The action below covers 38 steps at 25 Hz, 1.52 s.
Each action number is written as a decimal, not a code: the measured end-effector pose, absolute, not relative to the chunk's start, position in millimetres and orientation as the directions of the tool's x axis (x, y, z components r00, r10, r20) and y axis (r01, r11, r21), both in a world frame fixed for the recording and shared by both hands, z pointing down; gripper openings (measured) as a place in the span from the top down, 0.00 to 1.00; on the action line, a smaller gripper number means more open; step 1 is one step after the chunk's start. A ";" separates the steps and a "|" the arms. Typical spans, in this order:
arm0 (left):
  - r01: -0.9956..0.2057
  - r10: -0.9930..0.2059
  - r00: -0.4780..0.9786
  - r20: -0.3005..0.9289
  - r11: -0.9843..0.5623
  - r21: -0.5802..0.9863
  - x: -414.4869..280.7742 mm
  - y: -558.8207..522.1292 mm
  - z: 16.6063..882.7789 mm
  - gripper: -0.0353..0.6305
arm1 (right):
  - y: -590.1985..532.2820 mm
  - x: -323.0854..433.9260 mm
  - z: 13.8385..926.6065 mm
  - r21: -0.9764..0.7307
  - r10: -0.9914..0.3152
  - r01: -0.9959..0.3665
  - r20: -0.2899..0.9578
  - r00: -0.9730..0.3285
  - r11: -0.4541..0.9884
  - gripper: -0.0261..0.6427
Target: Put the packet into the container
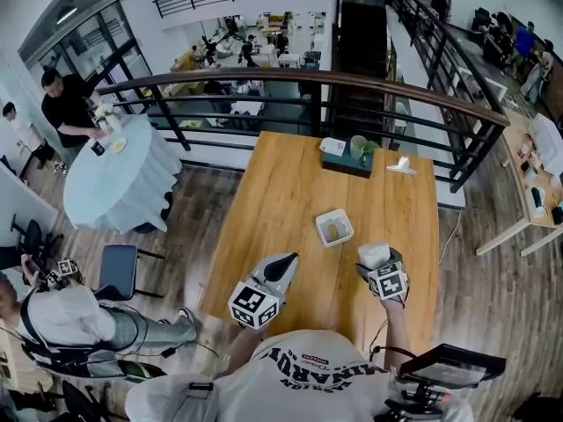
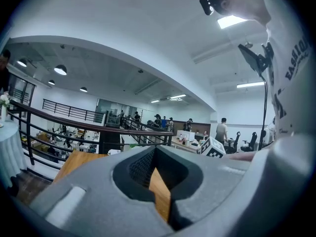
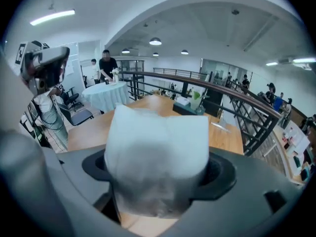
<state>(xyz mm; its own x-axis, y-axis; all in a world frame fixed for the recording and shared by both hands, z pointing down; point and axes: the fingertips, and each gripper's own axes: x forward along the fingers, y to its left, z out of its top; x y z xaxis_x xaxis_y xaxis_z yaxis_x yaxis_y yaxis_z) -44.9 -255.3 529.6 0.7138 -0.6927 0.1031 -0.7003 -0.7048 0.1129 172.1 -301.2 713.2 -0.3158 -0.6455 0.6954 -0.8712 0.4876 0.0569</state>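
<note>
Wooden table [image 1: 281, 200] | right gripper [image 1: 378, 269] fingers clamp packet [image 3: 158, 152] — left gripper [image 1: 287, 263] fingers closed, empty

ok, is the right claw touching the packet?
Touching. The right gripper view shows the white packet pinched between the jaws of the right claw.

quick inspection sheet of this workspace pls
surface: wooden table, in use
job's things: white packet held in the right gripper; small white container mid-table, something yellowish inside
clutter: dark tray with green cup at far edge
grippers: right gripper shut on packet; left gripper shut, empty
cables: thin cable on floor right of table
surroundings: railing behind; round clothed table and people at left
</note>
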 end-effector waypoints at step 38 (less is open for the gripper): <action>-0.736 -0.741 0.672 -0.007 -0.669 0.104 -54.3 -257.7 488.0 0.94 | -291.9 97.5 505.8 0.143 -0.834 -0.825 0.173 -0.524 0.547 0.29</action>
<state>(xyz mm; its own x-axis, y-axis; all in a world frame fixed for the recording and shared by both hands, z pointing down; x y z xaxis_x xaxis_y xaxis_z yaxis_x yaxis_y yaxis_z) -54.3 -257.7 488.0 0.6719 -0.7406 -0.0065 -0.7362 -0.6688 0.1036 97.5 -291.9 505.8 -0.5237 -0.8342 0.1728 -0.8246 0.5473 0.1431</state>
